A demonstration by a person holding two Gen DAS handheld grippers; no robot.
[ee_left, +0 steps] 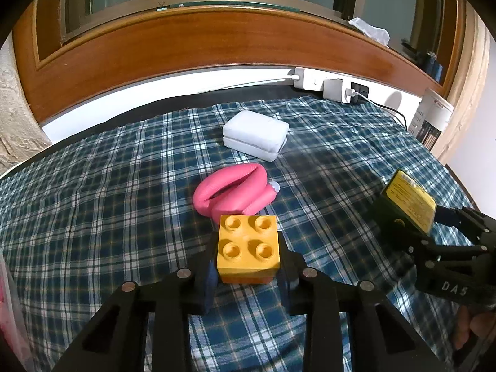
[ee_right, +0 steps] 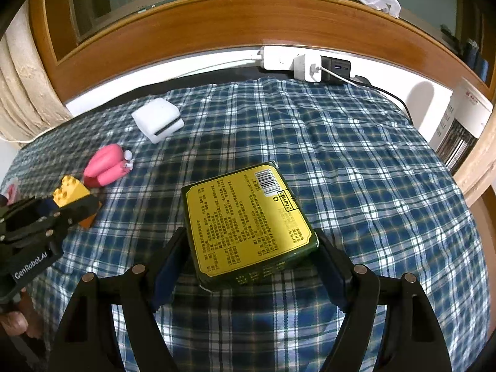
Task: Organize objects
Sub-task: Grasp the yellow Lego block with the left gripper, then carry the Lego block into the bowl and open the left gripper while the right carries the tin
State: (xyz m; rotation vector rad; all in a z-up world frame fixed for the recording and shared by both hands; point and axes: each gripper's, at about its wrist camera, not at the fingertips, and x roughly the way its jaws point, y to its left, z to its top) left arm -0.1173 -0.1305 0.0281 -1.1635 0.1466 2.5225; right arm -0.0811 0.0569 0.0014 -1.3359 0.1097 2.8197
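My left gripper is shut on a yellow four-stud toy brick that has an orange layer beneath, held above the plaid cloth. Just beyond the brick lies a folded pink soft item. My right gripper is shut on a flat green box with a yellow printed label, lifted over the cloth. The left wrist view shows the right gripper and the box at the right edge. Far left in the right wrist view sit the left gripper, the brick and the pink item.
A blue plaid cloth covers the table. A white folded box lies at the back. A white power strip with chargers and cables sits against the wooden frame. White containers stand at the right edge.
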